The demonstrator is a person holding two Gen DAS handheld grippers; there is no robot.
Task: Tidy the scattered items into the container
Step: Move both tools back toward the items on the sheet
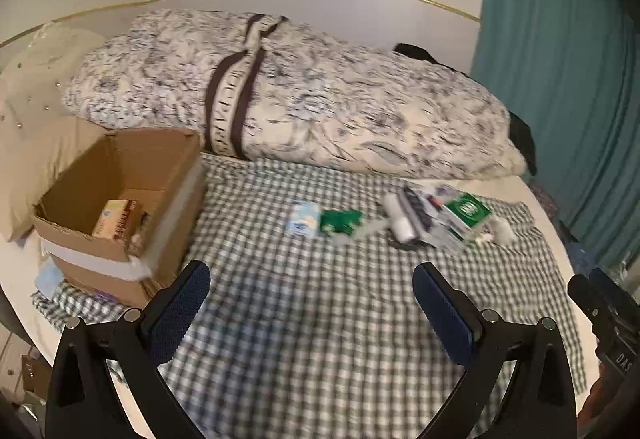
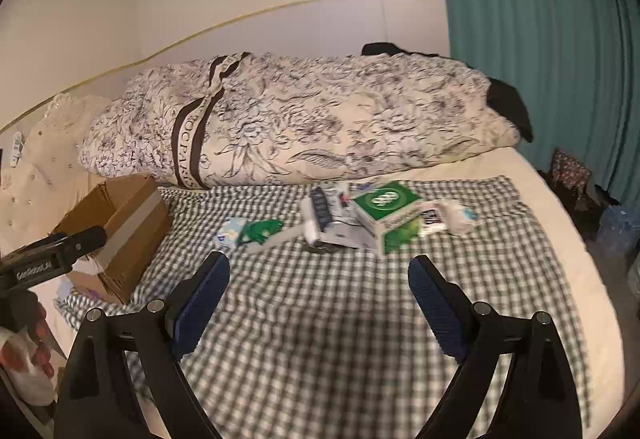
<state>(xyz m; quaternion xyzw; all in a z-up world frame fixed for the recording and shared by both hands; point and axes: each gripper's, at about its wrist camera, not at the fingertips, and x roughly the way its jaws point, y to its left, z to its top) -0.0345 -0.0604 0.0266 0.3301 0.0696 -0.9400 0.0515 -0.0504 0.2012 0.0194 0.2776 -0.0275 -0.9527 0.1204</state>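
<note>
green-checked blanket (image 2: 340, 319), teal curtain (image 2: 540, 59) (floral duvet (image 2: 320, 119))

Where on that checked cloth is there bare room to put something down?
The wide stretch of checked cloth in front of both open grippers, between the cardboard box and the item cluster, is bare. It is crowded around the green box and lint roller, below the floral duvet.

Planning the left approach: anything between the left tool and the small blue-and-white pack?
Nothing. In the left wrist view, only bare checked cloth lies between the open left tool and the blue-and-white pack; the cardboard box sits off to the left.
</note>
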